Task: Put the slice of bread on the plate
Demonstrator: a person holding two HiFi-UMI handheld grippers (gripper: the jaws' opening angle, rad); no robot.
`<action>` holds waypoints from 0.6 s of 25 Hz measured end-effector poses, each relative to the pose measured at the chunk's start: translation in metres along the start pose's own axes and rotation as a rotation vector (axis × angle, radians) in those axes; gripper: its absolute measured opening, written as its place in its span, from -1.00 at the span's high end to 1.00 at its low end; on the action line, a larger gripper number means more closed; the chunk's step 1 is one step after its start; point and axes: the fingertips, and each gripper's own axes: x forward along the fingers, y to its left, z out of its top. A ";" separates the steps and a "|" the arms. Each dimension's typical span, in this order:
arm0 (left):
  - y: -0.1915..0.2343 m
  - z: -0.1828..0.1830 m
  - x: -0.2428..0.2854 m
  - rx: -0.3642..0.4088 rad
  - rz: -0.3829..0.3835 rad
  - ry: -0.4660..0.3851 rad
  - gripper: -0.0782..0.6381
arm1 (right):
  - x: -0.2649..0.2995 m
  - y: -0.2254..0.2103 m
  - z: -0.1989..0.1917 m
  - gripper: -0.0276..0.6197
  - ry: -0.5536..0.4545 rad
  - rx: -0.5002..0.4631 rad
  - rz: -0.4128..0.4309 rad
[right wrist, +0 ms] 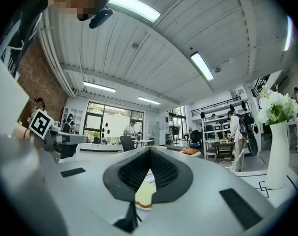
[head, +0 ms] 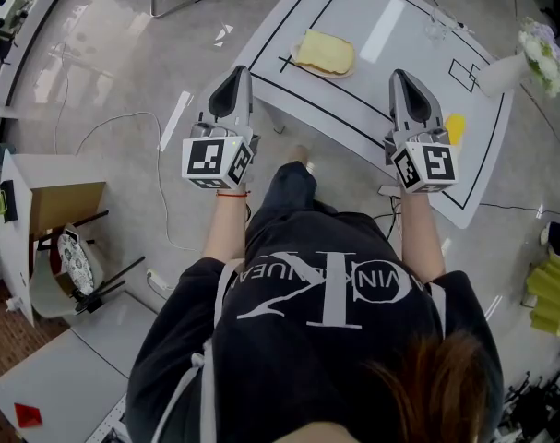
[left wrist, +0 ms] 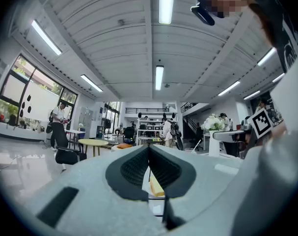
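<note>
A pale yellow slice of bread [head: 324,52] lies on a small plate [head: 333,73] at the near left of the white table [head: 381,26]. My left gripper [head: 235,74] hangs in the air beyond the table's left edge, left of the bread and nearer to me. The right gripper [head: 401,77] hovers over the table to the bread's right. Both are shut and hold nothing. The left gripper view shows the left gripper [left wrist: 149,147] with jaws meeting, the bread [left wrist: 156,187] visible below them. In the right gripper view, bread [right wrist: 145,194] and plate rim [right wrist: 140,205] sit beneath the shut right gripper [right wrist: 149,150].
Black tape lines cross the table. A white vase of flowers [head: 538,49] stands at its far right, a yellow object [head: 455,127] near the right gripper, a clear glass item [head: 436,30] farther back. A cardboard box [head: 63,206] and cable lie on the floor at left.
</note>
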 end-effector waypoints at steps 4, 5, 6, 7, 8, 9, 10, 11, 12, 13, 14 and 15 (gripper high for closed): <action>0.000 0.008 -0.002 0.006 0.005 -0.009 0.78 | -0.003 -0.001 0.005 0.91 -0.010 0.003 -0.002; 0.000 0.009 -0.002 0.007 0.006 -0.011 0.78 | -0.003 -0.001 0.005 0.91 -0.012 0.004 -0.001; 0.000 0.011 -0.003 0.007 0.006 -0.013 0.78 | -0.003 -0.001 0.006 0.91 -0.013 0.003 0.001; -0.001 0.012 -0.003 0.007 0.007 -0.015 0.78 | -0.004 0.000 0.007 0.91 -0.014 0.002 0.002; -0.001 0.013 -0.003 0.007 0.007 -0.018 0.78 | -0.005 0.000 0.008 0.91 -0.016 0.001 0.003; -0.001 0.014 -0.004 0.008 0.008 -0.019 0.78 | -0.005 0.001 0.008 0.91 -0.018 0.001 0.004; -0.001 0.015 -0.004 0.008 0.008 -0.021 0.78 | -0.005 0.001 0.009 0.91 -0.020 0.001 0.004; -0.002 0.015 -0.004 0.009 0.007 -0.022 0.78 | -0.005 0.002 0.010 0.91 -0.022 0.003 0.004; -0.002 0.016 -0.004 0.010 0.006 -0.023 0.78 | -0.006 0.002 0.010 0.91 -0.023 0.005 0.004; -0.002 0.016 -0.004 0.011 0.005 -0.024 0.78 | -0.006 0.001 0.010 0.91 -0.024 0.007 0.004; -0.003 0.017 -0.003 0.011 0.003 -0.024 0.78 | -0.006 0.001 0.010 0.91 -0.024 0.008 0.003; -0.003 0.017 -0.003 0.011 0.002 -0.024 0.78 | -0.007 0.000 0.011 0.91 -0.025 0.009 0.003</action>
